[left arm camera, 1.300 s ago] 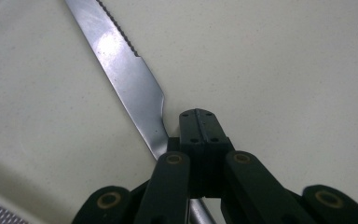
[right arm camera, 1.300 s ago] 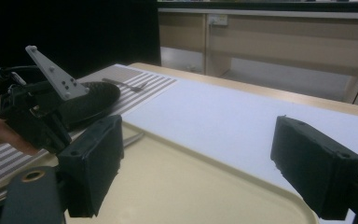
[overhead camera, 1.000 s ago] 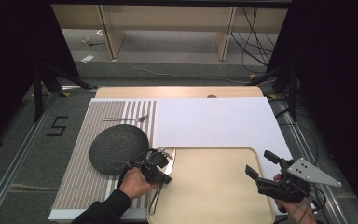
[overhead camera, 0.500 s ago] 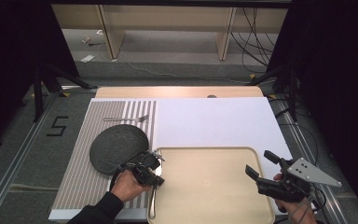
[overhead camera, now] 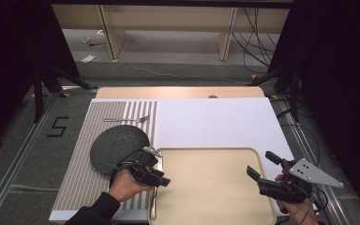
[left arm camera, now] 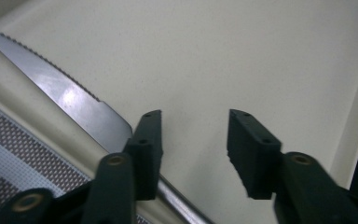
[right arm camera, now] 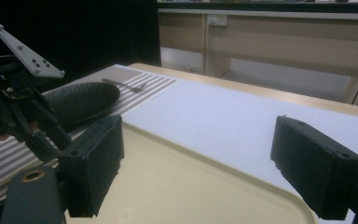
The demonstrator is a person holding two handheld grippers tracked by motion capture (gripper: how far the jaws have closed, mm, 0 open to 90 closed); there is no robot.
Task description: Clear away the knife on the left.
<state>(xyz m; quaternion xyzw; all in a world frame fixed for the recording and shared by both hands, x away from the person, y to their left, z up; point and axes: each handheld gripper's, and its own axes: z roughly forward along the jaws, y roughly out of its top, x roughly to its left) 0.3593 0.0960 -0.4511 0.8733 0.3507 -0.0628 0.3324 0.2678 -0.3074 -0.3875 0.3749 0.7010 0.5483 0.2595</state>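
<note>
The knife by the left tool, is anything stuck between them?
No. The left tool has just opened, and nothing sits in its gap. The knife lies bare on the left rim of the tray, right beside the tool's near jaw, with nothing visible between them.

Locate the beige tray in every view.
High view: tray at bottom centre, right of the striped placemat.
Left gripper view: tray across the top and right; placemat at lower left.
Right gripper view: tray along the bottom; placemat beyond, at left.
</note>
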